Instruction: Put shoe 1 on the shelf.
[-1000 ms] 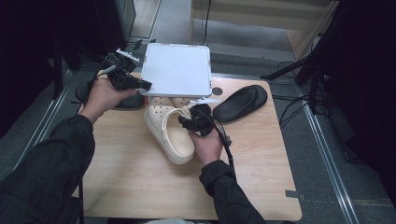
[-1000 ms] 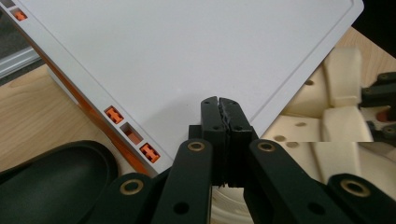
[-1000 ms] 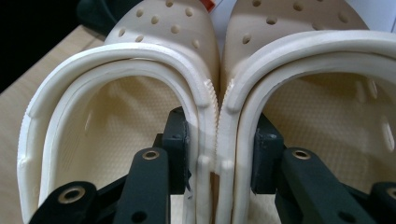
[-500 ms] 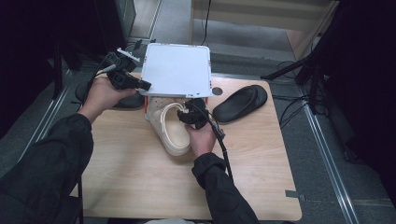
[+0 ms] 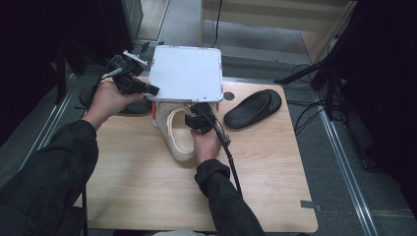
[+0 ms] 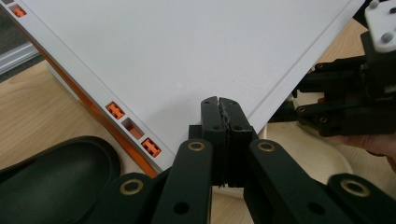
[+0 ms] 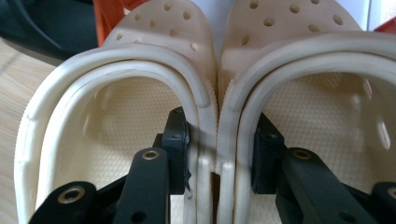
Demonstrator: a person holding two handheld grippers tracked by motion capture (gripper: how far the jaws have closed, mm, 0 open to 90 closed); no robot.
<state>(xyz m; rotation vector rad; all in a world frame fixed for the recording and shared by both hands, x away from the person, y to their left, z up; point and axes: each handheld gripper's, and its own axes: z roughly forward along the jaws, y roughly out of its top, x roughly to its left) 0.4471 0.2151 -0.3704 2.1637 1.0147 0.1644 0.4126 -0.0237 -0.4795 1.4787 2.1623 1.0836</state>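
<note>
Two cream clogs (image 5: 179, 140) lie side by side on the wooden table, their toes under a white flat-topped box (image 5: 187, 73) with orange sides. My right gripper (image 5: 199, 118) is shut on them. One pad sits inside the left clog (image 7: 116, 93), the other inside the right clog (image 7: 308, 79), pinching their inner walls together between the jaws (image 7: 219, 135). My left gripper (image 5: 147, 90) is at the box's near-left corner. Its jaws (image 6: 220, 105) are shut, tips against the corner of the white top (image 6: 187, 46).
A black sandal (image 5: 253, 108) lies to the right of the box. Another black sandal (image 5: 133, 105) lies left of it, under my left hand, and its edge (image 6: 56, 182) is close to the left jaws. The table's near half is bare wood (image 5: 147, 196).
My right gripper has carried the cream clogs away from me, and their toes have gone under the white box. The left gripper has stayed at the box's corner.
</note>
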